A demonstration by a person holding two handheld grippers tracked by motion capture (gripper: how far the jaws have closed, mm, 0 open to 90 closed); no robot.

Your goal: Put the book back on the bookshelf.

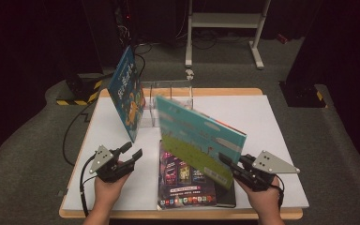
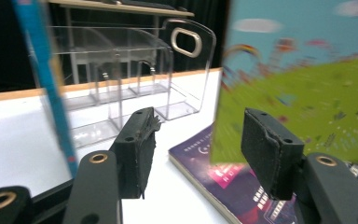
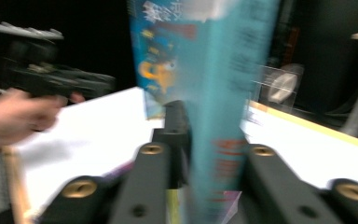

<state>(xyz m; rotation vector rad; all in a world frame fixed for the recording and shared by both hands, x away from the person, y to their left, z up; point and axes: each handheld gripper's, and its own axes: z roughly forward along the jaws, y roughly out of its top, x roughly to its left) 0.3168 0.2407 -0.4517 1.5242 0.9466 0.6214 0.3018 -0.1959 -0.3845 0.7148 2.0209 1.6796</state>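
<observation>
The right gripper (image 1: 228, 161) is clamped on the lower corner of a thin hardcover picture book (image 1: 201, 136), holding it lifted and tilted above the table; in the right gripper view the book's edge (image 3: 223, 116) runs straight up between the two jaws, blurred. The left gripper (image 1: 132, 151) stands empty with its jaws apart, off to the left of the raised book, its rubbery pads (image 2: 142, 140) worn and ragged at the edge. Ahead of that gripper a blue book (image 1: 127, 91) already stands upright in the clear plastic rack (image 1: 171, 91), leaning against its left end, so one book looks filed. The lifted book seems to be on its way there, and a glossy purple book (image 1: 187, 187) lies flat beneath the right gripper, on top of a dark one (image 1: 225, 199), both apparently left to do. The rack is see-through, with curved dividers and an oval handle hole (image 2: 186, 42); the tabletop (image 1: 262, 117) is smooth white with a wooden edge.
</observation>
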